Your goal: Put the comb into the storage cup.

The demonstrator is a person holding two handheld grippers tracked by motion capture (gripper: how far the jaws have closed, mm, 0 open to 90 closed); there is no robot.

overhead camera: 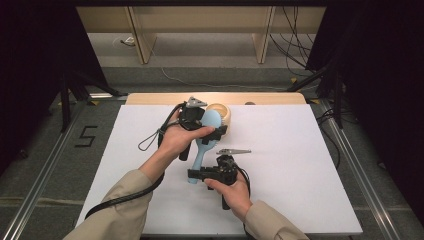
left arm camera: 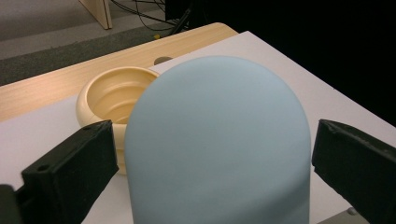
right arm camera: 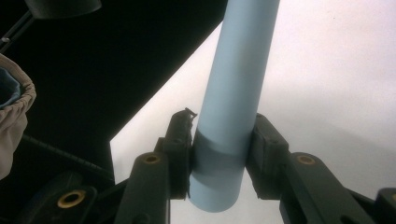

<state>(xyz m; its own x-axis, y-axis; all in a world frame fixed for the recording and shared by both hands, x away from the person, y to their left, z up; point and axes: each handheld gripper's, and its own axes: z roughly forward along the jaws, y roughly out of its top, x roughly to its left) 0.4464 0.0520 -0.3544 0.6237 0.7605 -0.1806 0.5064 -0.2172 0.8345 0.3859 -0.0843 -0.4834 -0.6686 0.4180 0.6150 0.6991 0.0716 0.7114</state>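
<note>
The right gripper (overhead camera: 197,173) has its jaws clamped on the butt end of the pale blue plastic spoon-shaped paddle (overhead camera: 202,142), and in the right gripper view the round handle (right arm camera: 236,93) sits squeezed between the two black pads, very near its tip. The paddle runs up and away across the white desk (overhead camera: 300,165) toward the cream ribbed ceramic bowl (overhead camera: 226,112) at the far edge, its broad head lying just beside that bowl.

The left gripper (overhead camera: 215,132) straddles the head. In the left gripper view the rounded blue blade (left arm camera: 219,144) rises between the jaws, which stand apart on either side of it; whether either pad touches the blade cannot be told. The bowl (left arm camera: 112,95) sits just behind, empty.

Here is the risk. The right grip is on a smooth, round shaft close to its very end, so the handle could roll or slide out of the pads if the head is pushed sideways. If the left jaws close on that wide, curved, slick blade, they may squirt off its edges. And with the bowl so near, a sideways jolt could knock it toward the desk's far edge.
</note>
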